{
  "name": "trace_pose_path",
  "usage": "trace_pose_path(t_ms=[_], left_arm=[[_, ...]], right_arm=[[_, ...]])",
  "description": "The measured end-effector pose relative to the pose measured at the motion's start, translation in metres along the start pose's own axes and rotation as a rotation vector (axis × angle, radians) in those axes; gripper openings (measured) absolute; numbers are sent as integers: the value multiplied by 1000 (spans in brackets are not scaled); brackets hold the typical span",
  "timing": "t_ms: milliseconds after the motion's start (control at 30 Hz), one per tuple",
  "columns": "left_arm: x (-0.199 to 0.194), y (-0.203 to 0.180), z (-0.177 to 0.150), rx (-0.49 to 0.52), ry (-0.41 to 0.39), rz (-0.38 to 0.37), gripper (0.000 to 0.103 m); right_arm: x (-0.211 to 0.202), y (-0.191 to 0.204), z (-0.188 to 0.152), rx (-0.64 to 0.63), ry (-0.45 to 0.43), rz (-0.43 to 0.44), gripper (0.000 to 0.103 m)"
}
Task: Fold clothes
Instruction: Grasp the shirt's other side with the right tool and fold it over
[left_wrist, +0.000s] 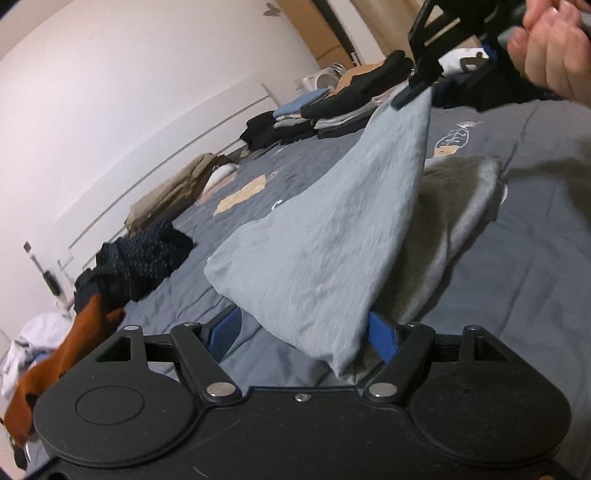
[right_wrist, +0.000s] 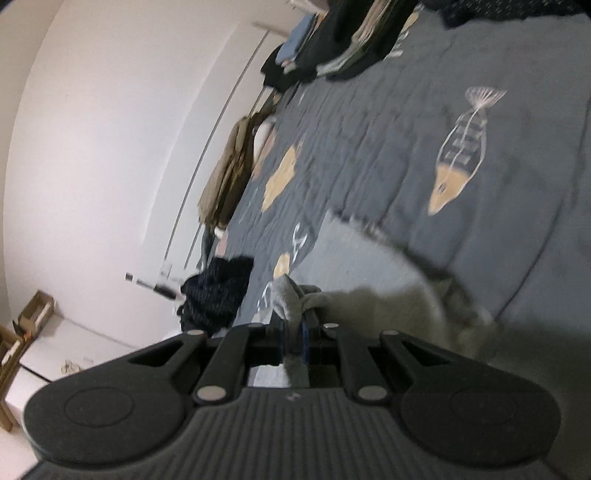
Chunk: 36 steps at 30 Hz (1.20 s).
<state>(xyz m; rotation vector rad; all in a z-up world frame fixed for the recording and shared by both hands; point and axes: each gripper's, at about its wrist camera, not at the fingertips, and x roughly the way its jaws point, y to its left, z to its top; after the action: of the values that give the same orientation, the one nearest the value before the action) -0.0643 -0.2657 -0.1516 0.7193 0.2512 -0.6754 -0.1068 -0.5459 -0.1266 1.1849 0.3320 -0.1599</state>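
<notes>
A light grey-blue garment (left_wrist: 325, 236) is lifted off the grey bed cover (left_wrist: 517, 258). My right gripper (left_wrist: 413, 90) is shut on its upper corner, high at the back; in the right wrist view the gripper (right_wrist: 293, 339) pinches a bunched fold of the grey cloth (right_wrist: 295, 295). My left gripper (left_wrist: 306, 332) is open, its blue pads (left_wrist: 225, 328) wide apart, with the garment's lower corner hanging between them. The rest of the garment (right_wrist: 388, 302) trails onto the bed.
Stacks of folded clothes (left_wrist: 332, 110) sit at the far end of the bed. A beige pile (left_wrist: 173, 192), a dark patterned heap (left_wrist: 144, 258) and an orange garment (left_wrist: 66, 362) lie along the left edge by the white wall. Boxes (right_wrist: 22, 332) stand on the floor.
</notes>
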Motion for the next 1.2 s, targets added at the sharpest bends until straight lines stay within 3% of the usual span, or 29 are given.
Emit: trace_pose_path(t_ms=[200, 367, 667, 733, 833, 867, 933, 1200], left_arm=[[2, -8, 2, 45, -6, 14, 73], [8, -14, 1, 111, -15, 31, 72], [21, -36, -7, 303, -41, 111, 68], [22, -42, -10, 355, -55, 127, 61], [27, -54, -18, 463, -62, 142, 33], [29, -58, -22, 510, -61, 146, 17], [31, -62, -28, 560, -58, 145, 12], [9, -34, -22, 531, -2, 106, 4]], right_arm=[[-16, -12, 16, -21, -35, -36, 9], [-7, -31, 10, -15, 37, -144, 9], [-5, -36, 2, -72, 40, -206, 9], [-1, -37, 0, -84, 43, -227, 9], [6, -39, -3, -97, 50, -250, 9], [7, -40, -4, -101, 51, -252, 9], [9, -41, -6, -108, 51, -257, 9], [8, -33, -19, -104, 76, -238, 9]])
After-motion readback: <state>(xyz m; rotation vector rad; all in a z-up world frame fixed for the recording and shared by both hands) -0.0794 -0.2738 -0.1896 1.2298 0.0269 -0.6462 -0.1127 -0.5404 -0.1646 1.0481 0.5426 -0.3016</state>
